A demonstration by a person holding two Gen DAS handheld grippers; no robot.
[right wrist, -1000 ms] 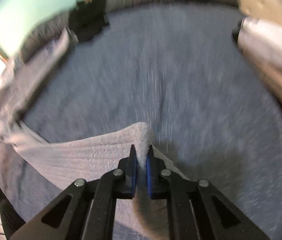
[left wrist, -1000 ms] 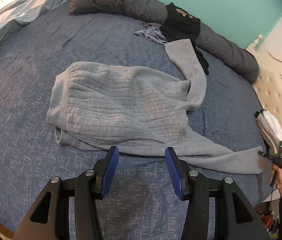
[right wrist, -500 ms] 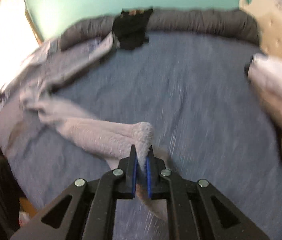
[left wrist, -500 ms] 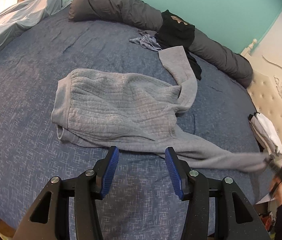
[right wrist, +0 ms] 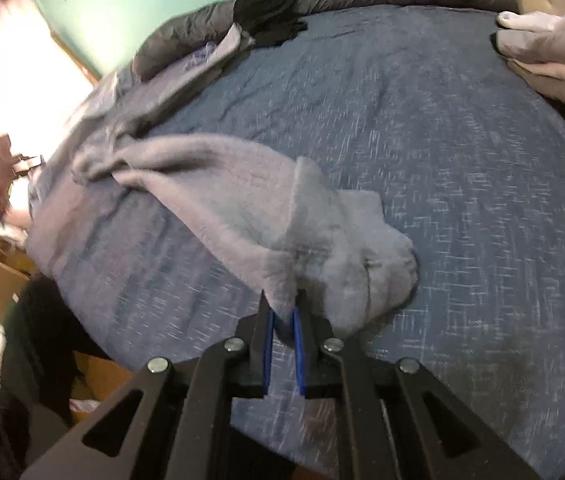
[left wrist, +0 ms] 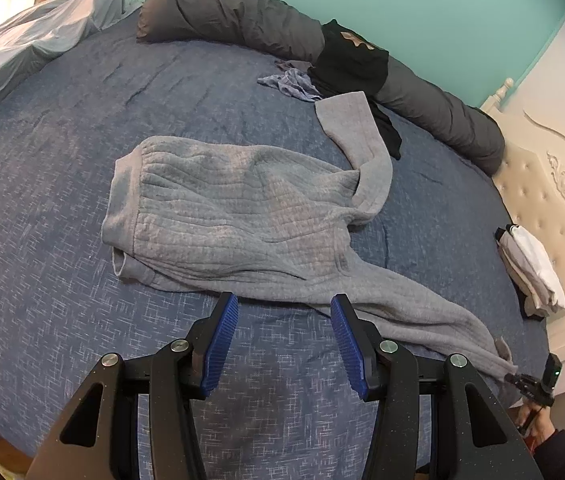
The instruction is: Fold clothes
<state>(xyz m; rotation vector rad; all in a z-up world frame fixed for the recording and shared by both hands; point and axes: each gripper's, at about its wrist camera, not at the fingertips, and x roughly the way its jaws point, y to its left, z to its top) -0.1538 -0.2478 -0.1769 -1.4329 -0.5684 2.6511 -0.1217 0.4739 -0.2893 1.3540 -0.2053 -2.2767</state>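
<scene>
A grey sweater (left wrist: 234,216) lies spread across the blue bedspread (left wrist: 62,312), body flat in the middle of the bed, one sleeve bent up toward the dark bolster (left wrist: 242,20) along the far edge, the other stretched out long toward the near corner. That long sleeve's cuff (right wrist: 346,272) is pinched in the right gripper (right wrist: 282,312) — its blue pads are nearly together with the fabric bunched up between and above them. From the left wrist view the same gripper shows small at the bed's corner, at the sleeve's end, with a hand (left wrist: 538,424) behind it.

The left gripper (left wrist: 284,320) hangs over the near side of the bed with its jaws parted and nothing between them; the sweater's lower hem lies just past its fingertips (left wrist: 224,332), not touching as far as one can see.

Against the bolster sit a black garment (left wrist: 354,60) and a small crumpled blue-grey cloth (left wrist: 290,82), close to the raised sleeve's end. By the cream headboard (left wrist: 542,184) rests a folded pile (left wrist: 530,264) — white on top — well apart from the sweater. A pale blue sheet (left wrist: 30,48) is heaped at the far left corner.
</scene>
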